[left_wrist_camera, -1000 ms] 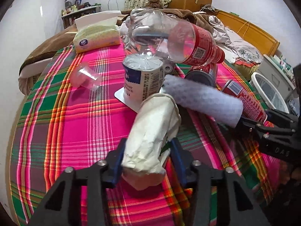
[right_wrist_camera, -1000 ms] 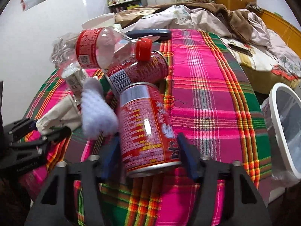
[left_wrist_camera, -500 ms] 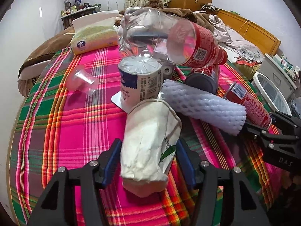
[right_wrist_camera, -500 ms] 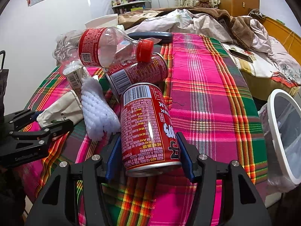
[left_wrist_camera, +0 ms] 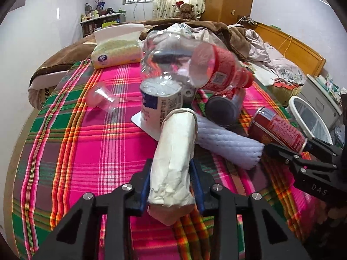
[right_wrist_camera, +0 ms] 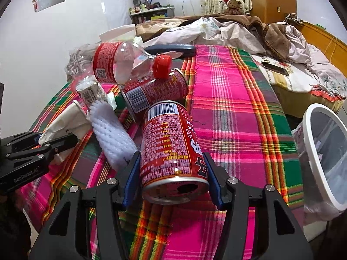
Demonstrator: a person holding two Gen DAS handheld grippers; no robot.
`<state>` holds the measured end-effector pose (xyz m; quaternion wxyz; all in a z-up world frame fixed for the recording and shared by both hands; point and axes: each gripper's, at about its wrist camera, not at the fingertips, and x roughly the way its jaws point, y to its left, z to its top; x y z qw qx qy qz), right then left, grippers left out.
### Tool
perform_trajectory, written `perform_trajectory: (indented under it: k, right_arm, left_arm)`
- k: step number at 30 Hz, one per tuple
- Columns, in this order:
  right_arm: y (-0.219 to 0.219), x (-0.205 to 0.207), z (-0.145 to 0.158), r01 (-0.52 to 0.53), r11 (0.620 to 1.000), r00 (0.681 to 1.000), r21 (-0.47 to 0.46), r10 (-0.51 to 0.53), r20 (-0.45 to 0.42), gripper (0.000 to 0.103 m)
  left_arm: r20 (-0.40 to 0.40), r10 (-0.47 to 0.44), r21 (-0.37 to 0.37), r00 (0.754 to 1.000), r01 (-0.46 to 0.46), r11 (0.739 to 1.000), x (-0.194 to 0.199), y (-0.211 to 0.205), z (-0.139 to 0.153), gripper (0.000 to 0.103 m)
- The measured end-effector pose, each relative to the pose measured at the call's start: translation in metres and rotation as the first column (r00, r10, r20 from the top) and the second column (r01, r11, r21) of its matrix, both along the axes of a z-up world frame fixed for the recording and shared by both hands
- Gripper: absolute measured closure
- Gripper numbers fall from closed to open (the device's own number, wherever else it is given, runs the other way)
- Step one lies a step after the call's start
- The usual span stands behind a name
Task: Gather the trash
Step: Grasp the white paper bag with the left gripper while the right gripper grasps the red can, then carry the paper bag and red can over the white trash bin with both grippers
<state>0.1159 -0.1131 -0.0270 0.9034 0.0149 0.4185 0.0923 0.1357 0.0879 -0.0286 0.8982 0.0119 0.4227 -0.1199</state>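
Observation:
My left gripper (left_wrist_camera: pixel 171 184) is shut on a crumpled white paper cup (left_wrist_camera: pixel 175 158) over the plaid tablecloth; it also shows in the right wrist view (right_wrist_camera: pixel 65 123). My right gripper (right_wrist_camera: pixel 171 177) is shut on a red drink can (right_wrist_camera: pixel 171 143), seen from the left wrist view too (left_wrist_camera: pixel 279 130). Beside them lie a white foam sleeve (left_wrist_camera: pixel 227 145), a second red can (right_wrist_camera: pixel 154 91), a clear plastic bottle with red label and cap (right_wrist_camera: pixel 128 62), and a white yoghurt-type cup (left_wrist_camera: pixel 160 104).
A white trash bin lined with a bag (right_wrist_camera: pixel 325 156) stands off the table's right edge. A clear plastic cup (left_wrist_camera: pixel 102 97) and a tissue pack (left_wrist_camera: pixel 117 54) lie at the far left. A dark remote (right_wrist_camera: pixel 171 48) lies at the back. An unmade bed is behind.
Half a second ago both grippers stood wider around their items; now the left has closed on the paper cup and the right on the red can.

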Motion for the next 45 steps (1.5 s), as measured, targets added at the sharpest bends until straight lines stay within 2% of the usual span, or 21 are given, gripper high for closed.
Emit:
perform_trajectory:
  k: [5, 20, 22, 34, 45]
  right_arm:
    - [-0.008, -0.003, 0.004, 0.002, 1.0, 1.0, 0.03, -0.003, 0.023, 0.048]
    - [-0.042, -0.018, 0.023, 0.023, 0.996, 0.991, 0.09, -0.034, 0.128, 0.049]
    - [-0.048, -0.02, 0.027, 0.028, 0.995, 0.99, 0.094, -0.041, 0.138, 0.049]
    - [-0.103, -0.026, 0.04, 0.115, 0.989, 0.974, 0.096, -0.131, 0.182, 0.049]
    - [-0.163, -0.041, 0.051, 0.234, 0.968, 0.945, 0.089, -0.248, 0.212, 0.049]
  left_arm:
    - [0.029, 0.014, -0.032, 0.999, -0.013, 0.999, -0.007, -0.003, 0.014, 0.068]
    - [0.075, -0.035, -0.05, 0.997, 0.038, 0.998, -0.019, -0.047, 0.034, 0.068]
    - [0.088, -0.046, -0.027, 0.995, 0.049, 0.998, -0.021, -0.057, 0.038, 0.068]
    - [0.114, -0.141, -0.024, 0.983, 0.144, 0.989, -0.023, -0.121, 0.053, 0.068]
    - [0.135, -0.253, -0.02, 0.958, 0.258, 0.966, -0.021, -0.196, 0.065, 0.068]
